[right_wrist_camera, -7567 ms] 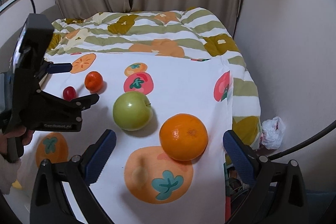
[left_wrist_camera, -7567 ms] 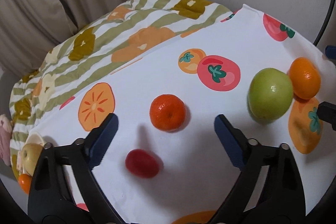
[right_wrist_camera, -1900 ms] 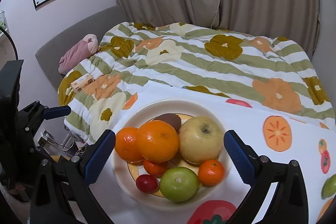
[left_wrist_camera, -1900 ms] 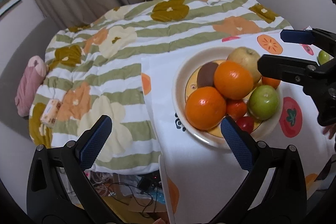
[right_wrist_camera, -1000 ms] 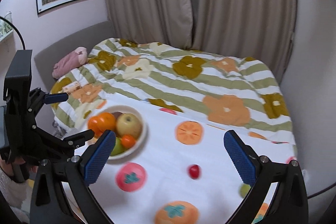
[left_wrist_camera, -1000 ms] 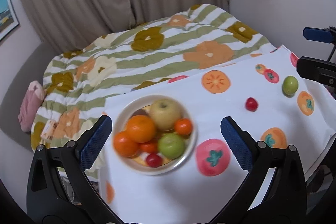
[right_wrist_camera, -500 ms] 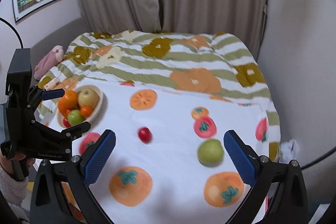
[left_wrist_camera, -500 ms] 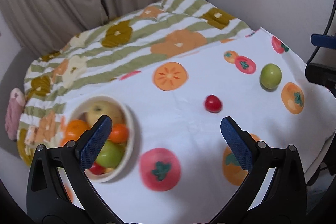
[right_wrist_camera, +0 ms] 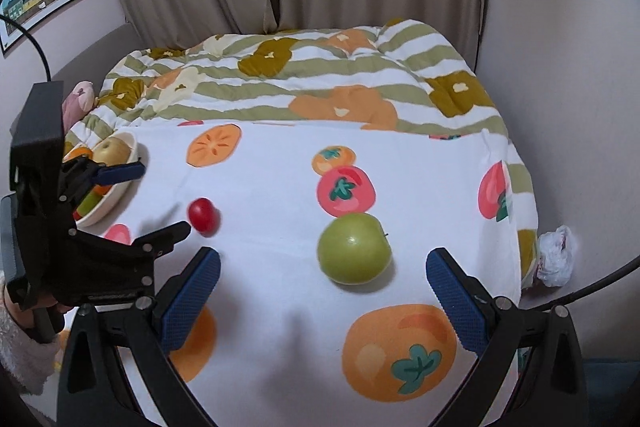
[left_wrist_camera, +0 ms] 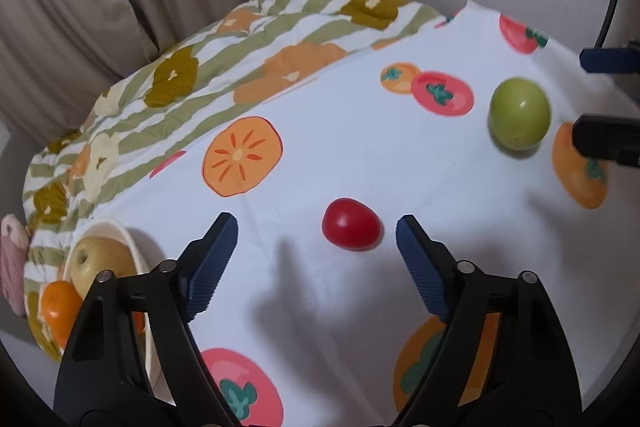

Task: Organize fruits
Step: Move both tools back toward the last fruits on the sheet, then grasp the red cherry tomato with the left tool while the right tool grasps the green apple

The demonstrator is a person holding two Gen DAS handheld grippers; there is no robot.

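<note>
1. Left tongs [left_wrist_camera: 316, 239] are closing around the cherry tomato [left_wrist_camera: 351, 229], pads not touching it yet, probably lining up to carry it to the fruit bowl [left_wrist_camera: 120, 235].
2. Right tongs [right_wrist_camera: 320, 281] sit wide and empty near the green apple [right_wrist_camera: 354, 248].
3. The right wrist view shows more of the bowl beyond the tomato.

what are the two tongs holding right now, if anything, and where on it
Nothing is held. The left tongs are closing with the red tomato ahead of the pads, untouched. The right tongs stand open near the green apple.
</note>
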